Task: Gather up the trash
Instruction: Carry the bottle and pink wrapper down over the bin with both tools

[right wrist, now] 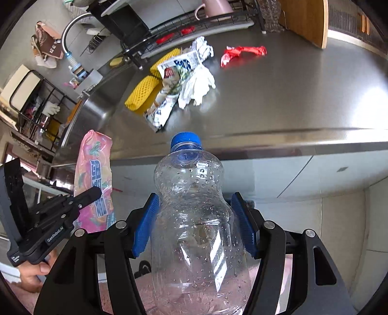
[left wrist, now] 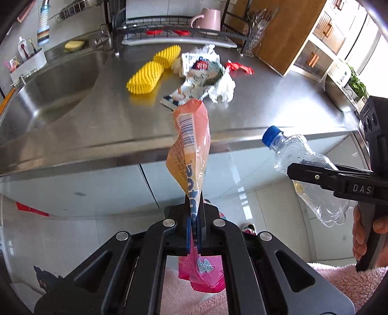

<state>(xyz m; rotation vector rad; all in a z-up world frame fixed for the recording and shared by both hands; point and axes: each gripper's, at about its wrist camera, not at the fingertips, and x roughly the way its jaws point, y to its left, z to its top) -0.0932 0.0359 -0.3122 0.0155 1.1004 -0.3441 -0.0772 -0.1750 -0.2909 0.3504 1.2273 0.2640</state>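
My left gripper (left wrist: pixel 196 213) is shut on a pink and orange snack wrapper (left wrist: pixel 191 145), held upright in front of the steel counter's edge; it also shows in the right wrist view (right wrist: pixel 94 174). My right gripper (right wrist: pixel 195 225) is shut on an empty clear plastic bottle (right wrist: pixel 194 206) with a blue cap; it also shows in the left wrist view (left wrist: pixel 303 167). On the counter (left wrist: pixel 266 109) lie two yellow foam nets (left wrist: pixel 143 77), a crumpled printed wrapper (left wrist: pixel 201 75), white tissue (left wrist: pixel 224 90) and a red wrapper (left wrist: pixel 238 67).
A sink (left wrist: pixel 53 84) is set into the counter at the left. A dish rack (left wrist: pixel 174 31) with a pink mug (left wrist: pixel 208 18) stands at the back. A wooden board (left wrist: pixel 278 31) leans at the back right. Grey cabinet fronts (left wrist: pixel 97 189) lie below the counter.
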